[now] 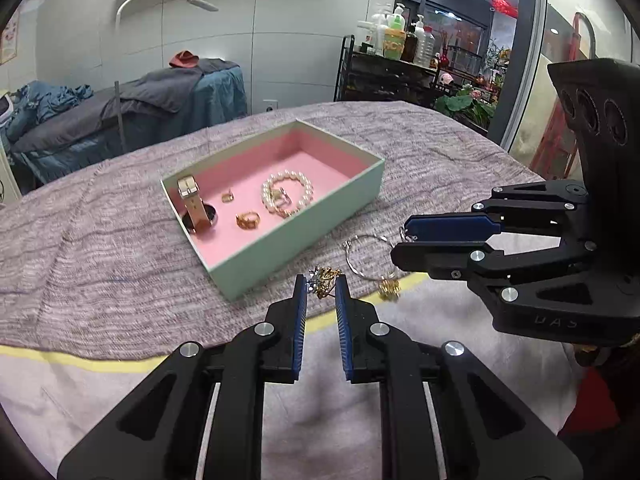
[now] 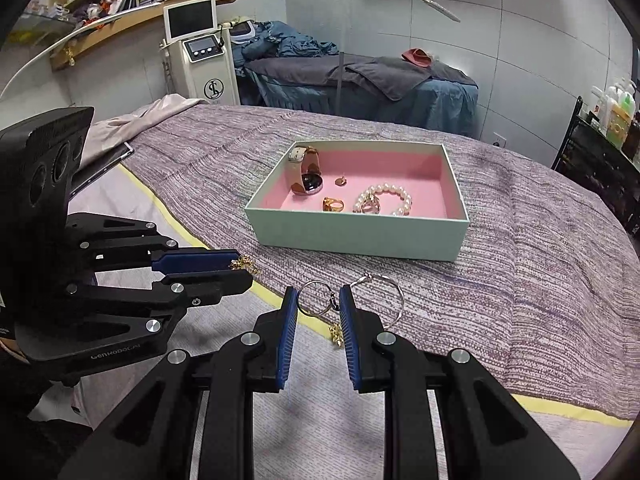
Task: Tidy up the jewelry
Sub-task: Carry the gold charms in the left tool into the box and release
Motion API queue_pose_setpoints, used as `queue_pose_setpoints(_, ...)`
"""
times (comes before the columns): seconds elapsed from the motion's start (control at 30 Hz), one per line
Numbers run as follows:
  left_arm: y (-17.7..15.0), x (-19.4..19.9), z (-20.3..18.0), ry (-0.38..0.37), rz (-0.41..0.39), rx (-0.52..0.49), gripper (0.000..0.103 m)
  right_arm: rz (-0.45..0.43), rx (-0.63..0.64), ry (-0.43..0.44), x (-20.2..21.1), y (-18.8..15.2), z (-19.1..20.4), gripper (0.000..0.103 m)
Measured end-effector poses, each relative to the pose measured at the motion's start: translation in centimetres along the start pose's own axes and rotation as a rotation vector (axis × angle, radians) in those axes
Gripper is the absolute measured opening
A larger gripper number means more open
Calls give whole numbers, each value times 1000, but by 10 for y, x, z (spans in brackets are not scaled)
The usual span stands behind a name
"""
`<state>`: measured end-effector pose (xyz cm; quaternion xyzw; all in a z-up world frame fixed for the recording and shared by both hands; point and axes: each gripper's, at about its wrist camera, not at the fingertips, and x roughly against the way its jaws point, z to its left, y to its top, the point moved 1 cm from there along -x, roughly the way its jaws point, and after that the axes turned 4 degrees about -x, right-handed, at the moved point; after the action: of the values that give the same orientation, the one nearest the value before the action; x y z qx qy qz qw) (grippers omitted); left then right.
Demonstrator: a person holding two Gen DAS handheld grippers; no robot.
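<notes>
The left gripper (image 1: 321,284) is clamped on a small gold-and-silver charm (image 1: 322,277). The right gripper (image 2: 318,300) is clamped on a silver hoop earring (image 2: 316,299); a second hoop (image 2: 386,300) hangs at its 3 o'clock side. The mint-green box (image 2: 360,236) with pink lining rests on the knitted blanket (image 2: 540,260), at 12 o'clock from both grippers. It contains a watch (image 2: 306,176), gold ring (image 2: 333,204) and pearl bracelet (image 2: 386,198).
</notes>
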<state>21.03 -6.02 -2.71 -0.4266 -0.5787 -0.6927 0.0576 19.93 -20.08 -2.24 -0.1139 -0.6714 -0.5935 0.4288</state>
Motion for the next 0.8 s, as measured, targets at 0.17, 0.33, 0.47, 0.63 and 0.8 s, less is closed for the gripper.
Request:
queue_pose_setpoints(0.17, 19, -4, 12, 28, -20, -5, 15, -21, -9, 8, -3, 17, 0, 21)
queue_pose_setpoints(0.33, 35, -21, 28, 20, 0, 14, 15, -40, -9, -9, -10, 34, -3, 21)
queue_pose_setpoints(0.47, 47, -45, 44, 12, 43, 44, 15, -47, -28, -31, -22, 50, -11, 21)
queue_pose_setpoints(0.63, 56, -75, 58, 37, 111, 59, 15, -8, -66, -56, -51, 68, -25, 21)
queue_pose_setpoints(0.8, 59, -93, 59, 44, 158, 39, 15, 48, -89, -77, -82, 78, -35, 21)
